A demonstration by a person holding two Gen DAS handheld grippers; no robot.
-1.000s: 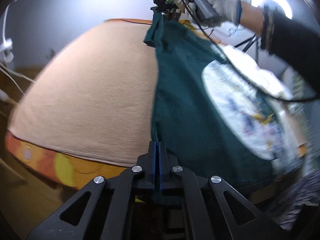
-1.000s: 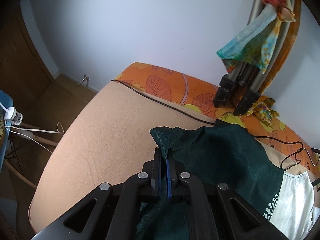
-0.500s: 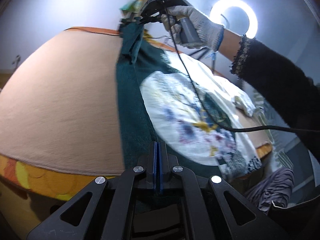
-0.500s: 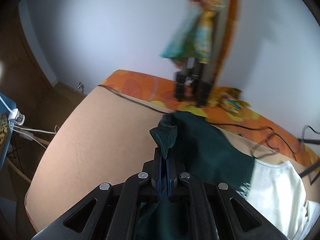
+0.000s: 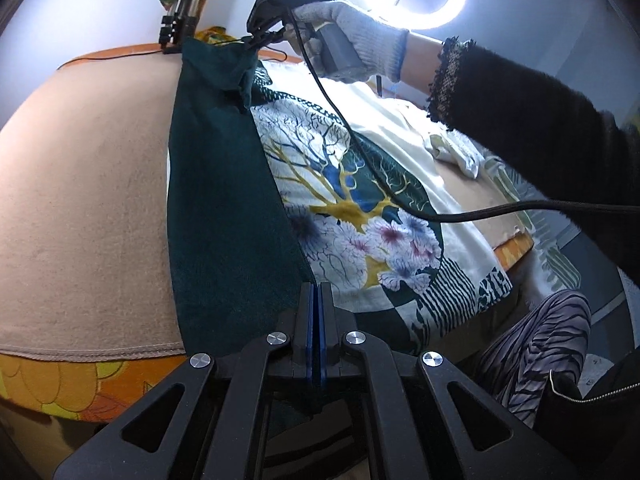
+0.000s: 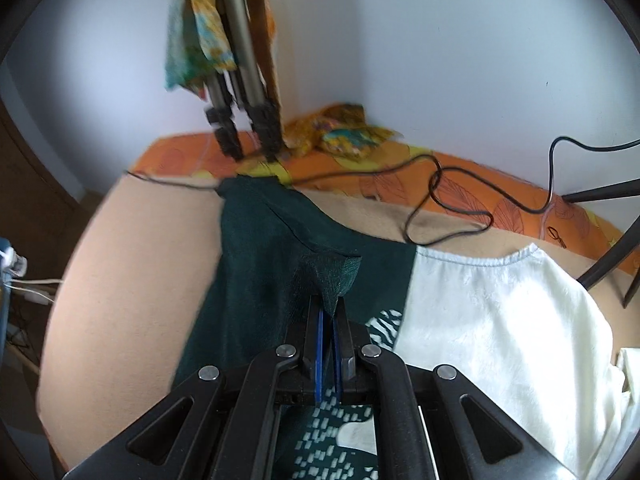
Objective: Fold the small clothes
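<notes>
Garment [image 5: 224,208]: small top, dark green with a cream printed panel, lying on the peach blanket [image 5: 80,200] that covers the bed. One lengthwise fold looks done or nearly so: a dark green strip lies turned over the printed front along its left side, edge fairly straight from near end to far end. The cream part on the right side is unfolded and partly rumpled. Judged left to do: release this fold, fold the opposite side in, then fold across the length.

Orientation: long axis runs from the near edge of the bed, at the left tool, away toward the far edge by the wall. The curved cream neckline seen in the right wrist view suggests the neck end is the far one.

Left tool [image 5: 318,304]: jaws fully together at the near end of the green strip; cloth pinched there, judging by the fabric running into the blue pads.

Right tool [image 6: 329,320]: at the far corner of the folded strip, held by a gloved hand [image 5: 352,40]. Jaws have just been opening a little; a peak of green fabric stands between the pads, apparently slack on one side, so release seems underway
</notes>
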